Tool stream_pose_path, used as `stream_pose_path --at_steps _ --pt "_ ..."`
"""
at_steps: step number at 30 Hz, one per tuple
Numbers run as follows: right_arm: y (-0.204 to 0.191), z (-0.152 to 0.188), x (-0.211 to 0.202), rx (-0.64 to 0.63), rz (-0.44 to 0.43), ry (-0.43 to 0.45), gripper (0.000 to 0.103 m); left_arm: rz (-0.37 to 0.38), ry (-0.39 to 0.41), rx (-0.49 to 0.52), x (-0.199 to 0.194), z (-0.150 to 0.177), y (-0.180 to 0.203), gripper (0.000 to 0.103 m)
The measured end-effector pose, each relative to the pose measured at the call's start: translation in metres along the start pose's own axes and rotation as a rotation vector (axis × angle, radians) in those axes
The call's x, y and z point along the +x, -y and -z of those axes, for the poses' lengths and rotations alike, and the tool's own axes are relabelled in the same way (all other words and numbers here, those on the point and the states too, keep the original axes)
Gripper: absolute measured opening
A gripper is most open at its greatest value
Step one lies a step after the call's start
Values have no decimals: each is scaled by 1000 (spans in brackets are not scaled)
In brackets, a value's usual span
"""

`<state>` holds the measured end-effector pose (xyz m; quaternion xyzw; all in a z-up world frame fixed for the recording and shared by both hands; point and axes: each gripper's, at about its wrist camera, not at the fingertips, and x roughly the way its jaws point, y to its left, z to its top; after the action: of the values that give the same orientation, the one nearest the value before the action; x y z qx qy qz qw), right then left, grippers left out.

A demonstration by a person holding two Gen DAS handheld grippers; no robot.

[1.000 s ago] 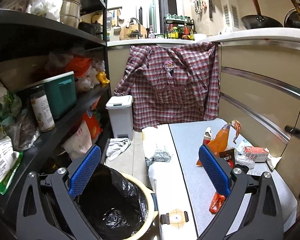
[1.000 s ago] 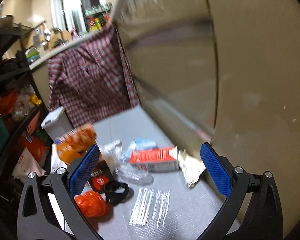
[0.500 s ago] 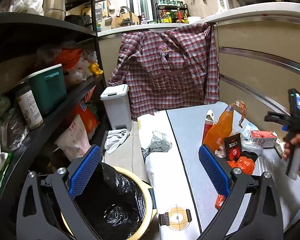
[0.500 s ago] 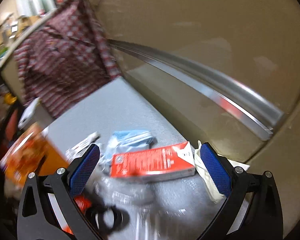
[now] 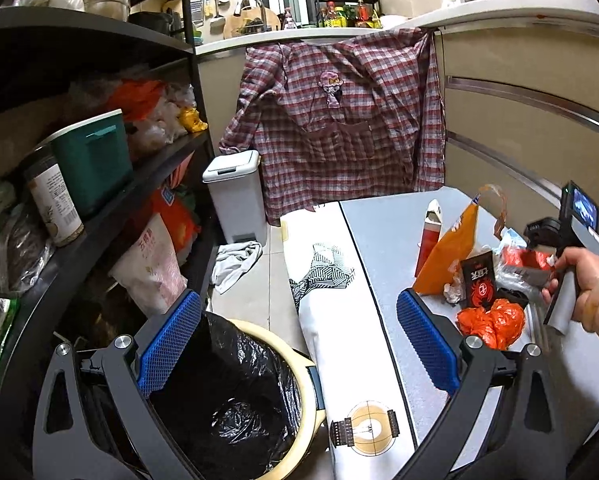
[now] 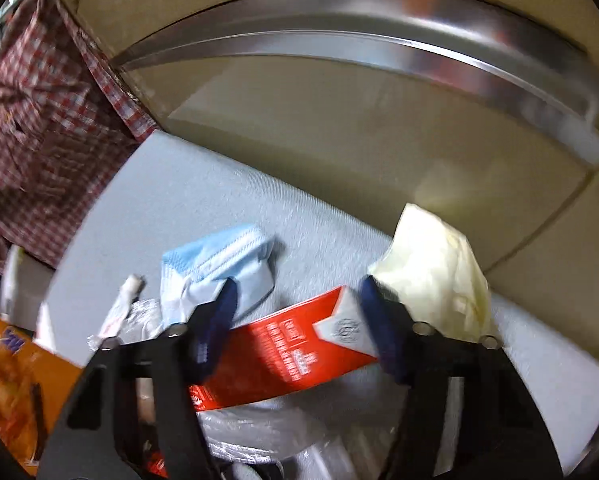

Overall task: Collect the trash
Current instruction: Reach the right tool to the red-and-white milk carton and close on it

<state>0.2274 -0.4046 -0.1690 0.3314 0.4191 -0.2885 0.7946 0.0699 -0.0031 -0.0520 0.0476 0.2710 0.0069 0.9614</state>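
Note:
My right gripper (image 6: 299, 312) has its jaws closed in around a red and white carton (image 6: 283, 356) lying on the grey table (image 6: 203, 204); the pads sit at its two ends. A blue face mask (image 6: 219, 264) and a crumpled cream tissue (image 6: 435, 264) lie beside it. My left gripper (image 5: 299, 344) is open and empty above a cream bin with a black liner (image 5: 227, 400). The left wrist view shows the trash pile: an orange bag (image 5: 447, 252), a black packet (image 5: 479, 280) and an orange-red plastic wad (image 5: 491, 320).
A white printed cloth (image 5: 339, 320) covers the table's left edge. Black shelves (image 5: 99, 208) with jars and bags stand left. A small white pedal bin (image 5: 235, 196) and a plaid shirt (image 5: 339, 120) are ahead. Beige cabinet fronts (image 6: 379, 120) bound the table's right side.
My right gripper has dropped toward the table and narrowed its jaws around the red carton. My left gripper has stayed open over the bin, shifting slightly.

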Motion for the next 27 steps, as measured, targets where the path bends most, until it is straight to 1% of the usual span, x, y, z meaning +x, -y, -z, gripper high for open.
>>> stream_pose_path --at_steps 2,3,4,5,7,8,9,11,12,13,14,15,18,20,22,27 --pt "8 5 -7 -1 -46 -11 36 8 11 3 -4 -1 2 95" --pt "10 6 -11 -8 -61 -12 15 11 16 6 -6 -1 4 95" --pt "12 6 -16 -20 -77 -12 2 17 24 11 -9 -1 6 95" --pt "13 6 -21 -31 -96 -13 0 21 33 15 -13 -1 8 95" --pt "15 7 -28 -46 -140 -26 1 26 48 22 -17 -1 10 95" --pt "16 8 -30 -60 -172 -49 2 31 55 23 -20 -1 11 95" --pt "16 10 -31 -69 -188 -64 6 36 61 22 -23 -1 11 95" --pt "16 17 -34 -101 -219 -90 16 43 70 21 -26 -1 12 95" --pt "14 18 -37 -130 -223 -81 37 46 72 22 -27 -1 11 95" --pt "10 19 -39 -166 -196 -64 65 48 77 22 -28 -1 12 95" --pt "11 22 -44 -198 -182 -42 72 48 80 23 -28 -1 12 95" --pt "7 22 -48 -258 -175 -2 73 50 82 22 -29 0 12 95" --pt "-5 18 -50 -427 -183 58 83 56 85 22 -31 0 13 95" --pt "-13 19 -46 -527 -193 72 83 53 87 30 -30 1 13 95" --pt "-21 18 -40 -605 -206 75 83 47 84 38 -29 1 13 95" --pt "-37 26 -28 -739 -301 25 83 41 64 32 -23 1 13 95"
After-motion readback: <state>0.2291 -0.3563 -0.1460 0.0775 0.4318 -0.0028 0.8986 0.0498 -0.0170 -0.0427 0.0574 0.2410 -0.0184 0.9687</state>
